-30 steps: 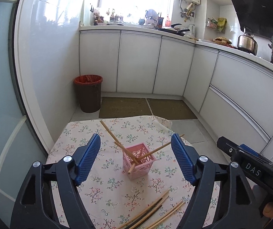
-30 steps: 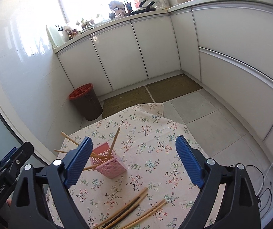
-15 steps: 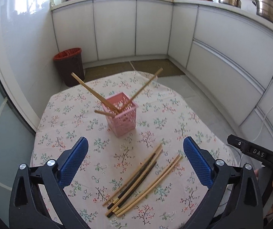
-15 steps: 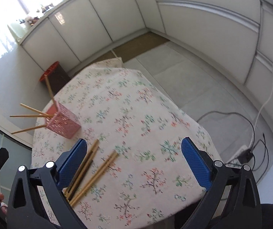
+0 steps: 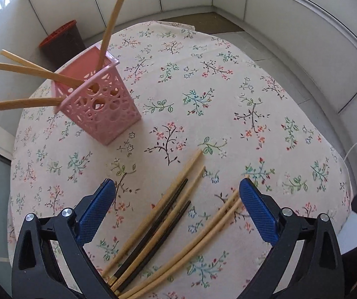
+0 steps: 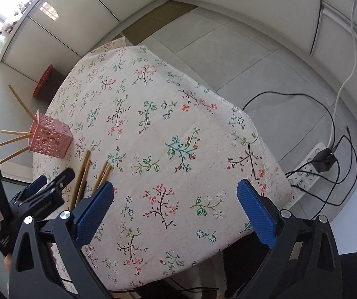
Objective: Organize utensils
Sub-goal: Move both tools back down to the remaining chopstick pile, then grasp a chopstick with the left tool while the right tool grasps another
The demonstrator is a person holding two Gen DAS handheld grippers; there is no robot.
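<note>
The loose chopsticks lay on the near part of the bench, in a flat bundle pointing from near-left to far-right. I counted six of them: four of pale bamboo and two thin dark ones. Two bamboo sticks and the two dark ones lay close together on the left of the bundle, and two more bamboo sticks lay as a pair just beside them on the right.

Farther on the left stood the pink basket, a square plastic holder with round holes in its walls. Four bamboo chopsticks were standing in it, all tilted: three leaned out to the left and one long stick leaned toward the far side.

The left tool hung above the loose bundle with its blue pads wide apart and nothing between them. The right tool was over the right part of the bench, also spread wide and holding nothing.

The bench carried a cream cloth with small flower sprigs. On the floor beyond the basket stood one red bin. On the floor at the right lay one white power strip with black cables. White cabinets ran along the far side.
</note>
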